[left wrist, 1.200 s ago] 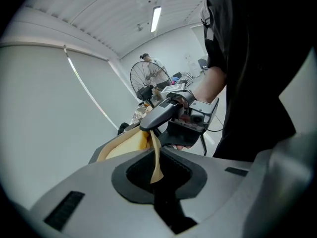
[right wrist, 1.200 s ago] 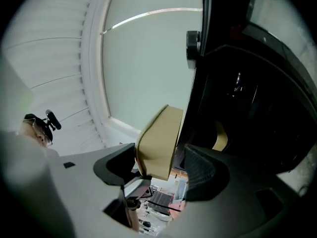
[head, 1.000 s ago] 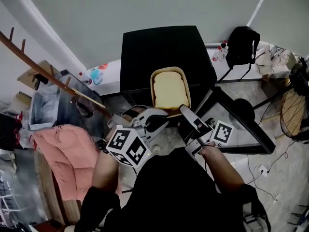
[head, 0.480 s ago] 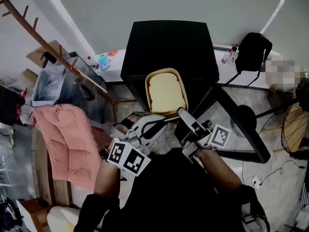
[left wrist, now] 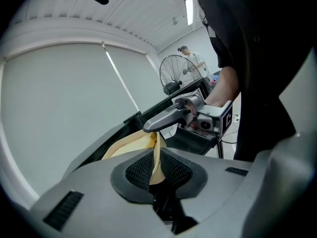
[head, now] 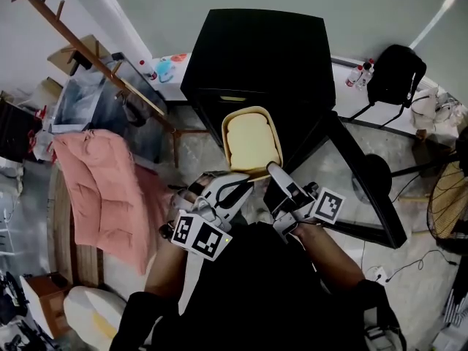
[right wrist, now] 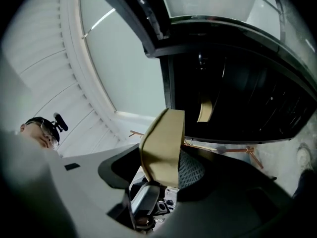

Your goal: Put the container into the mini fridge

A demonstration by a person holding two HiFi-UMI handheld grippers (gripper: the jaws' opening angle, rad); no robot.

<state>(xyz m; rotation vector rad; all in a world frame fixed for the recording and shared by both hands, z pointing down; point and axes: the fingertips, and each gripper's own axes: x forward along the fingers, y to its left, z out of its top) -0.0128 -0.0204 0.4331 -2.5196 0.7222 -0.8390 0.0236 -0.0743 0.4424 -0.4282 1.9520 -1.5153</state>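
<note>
A pale yellow lidded container [head: 251, 141] hangs in front of the black mini fridge [head: 256, 50], level with its dark opening. The fridge's glass door [head: 365, 185] stands swung open to the right. My left gripper [head: 243, 187] is shut on the container's near left rim, a thin yellow edge [left wrist: 157, 148] pinched between the pads. My right gripper [head: 274, 170] grips the near right corner; the thick rim [right wrist: 163, 143] fills the space between its jaws. The right gripper's finger [left wrist: 168, 119] also shows in the left gripper view, laid on the rim.
A pink jacket [head: 102, 189] lies on the floor at left beside a slanted wooden rack [head: 88, 50]. A black backpack [head: 395, 75] and a fan [head: 450, 196] stand at right. Small bottles [head: 164, 68] sit on a white ledge behind the fridge.
The container stays in both grippers and now sits lower against the fridge front. The head view has swung, showing more floor at left.
</note>
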